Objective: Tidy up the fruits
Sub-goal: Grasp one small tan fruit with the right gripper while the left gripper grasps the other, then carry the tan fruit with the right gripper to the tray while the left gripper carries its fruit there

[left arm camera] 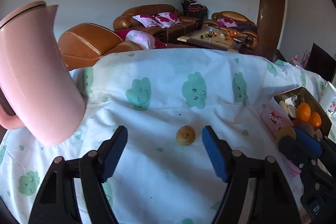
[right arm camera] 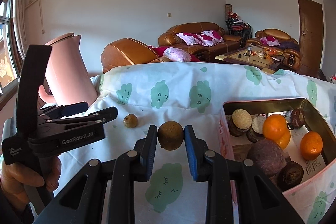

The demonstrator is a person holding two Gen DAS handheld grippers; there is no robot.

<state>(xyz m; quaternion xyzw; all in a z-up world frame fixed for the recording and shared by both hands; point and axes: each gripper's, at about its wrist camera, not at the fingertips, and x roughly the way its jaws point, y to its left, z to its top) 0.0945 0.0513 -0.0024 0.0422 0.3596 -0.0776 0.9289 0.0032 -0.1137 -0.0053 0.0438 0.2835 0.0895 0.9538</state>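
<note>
Right gripper (right arm camera: 171, 138) is clamping a brown round fruit (right arm camera: 170, 135) between both blue pads, holding it just left of the pink tin box (right arm camera: 225, 135), which is holding oranges (right arm camera: 274, 127) and dark fruits. Left gripper (left arm camera: 164, 138) is gaping about half wide, gripping nothing; a small yellowish fruit (left arm camera: 185, 135) is lying on the cloud-print cloth (left arm camera: 168, 171) just ahead, between its fingertips, untouched. Pink kettle (left arm camera: 35, 77) is standing at left.
</note>
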